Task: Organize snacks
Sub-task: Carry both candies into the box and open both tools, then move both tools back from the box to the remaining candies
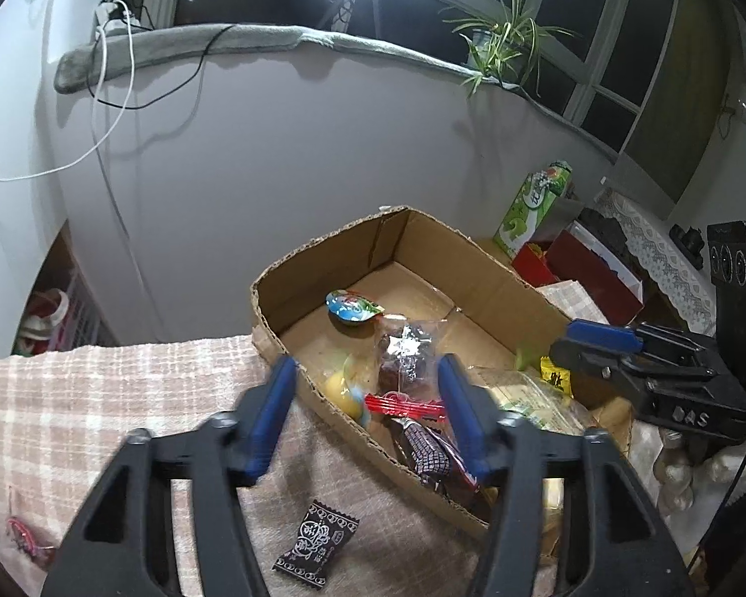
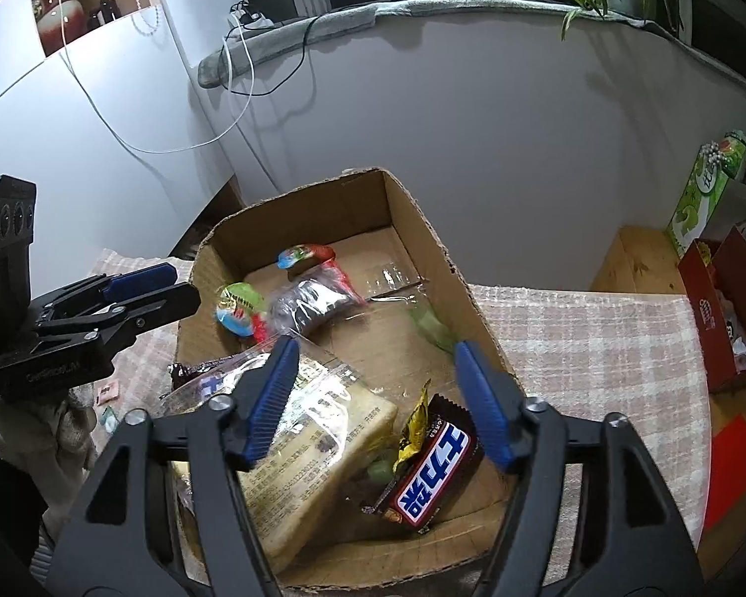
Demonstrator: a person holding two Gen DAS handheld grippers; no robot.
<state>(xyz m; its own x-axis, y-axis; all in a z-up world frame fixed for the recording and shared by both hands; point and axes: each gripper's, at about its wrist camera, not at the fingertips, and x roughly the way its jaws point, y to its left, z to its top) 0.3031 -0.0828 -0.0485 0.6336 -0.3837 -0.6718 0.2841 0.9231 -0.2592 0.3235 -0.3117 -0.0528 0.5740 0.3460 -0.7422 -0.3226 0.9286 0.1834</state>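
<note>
An open cardboard box (image 1: 323,253) (image 2: 452,268) sits on a checked cloth and holds several snacks: a Snickers bar (image 2: 430,477), a clear-wrapped pale cake (image 2: 313,443), a dark snack in a clear bag (image 1: 405,353) (image 2: 311,306), round colourful candies (image 1: 350,306) (image 2: 238,311). A black wrapped candy (image 1: 316,545) lies on the cloth outside the box, below my left gripper (image 1: 365,375). The left gripper is open and empty over the box's near-left rim. My right gripper (image 2: 373,353) is open and empty above the box.
A green carton (image 1: 532,209) (image 2: 706,189) and a red box (image 1: 592,268) (image 2: 731,308) stand to the right of the cardboard box. A white wall rises behind it, with cables and a plant on the sill. The checked cloth (image 2: 597,338) covers the table.
</note>
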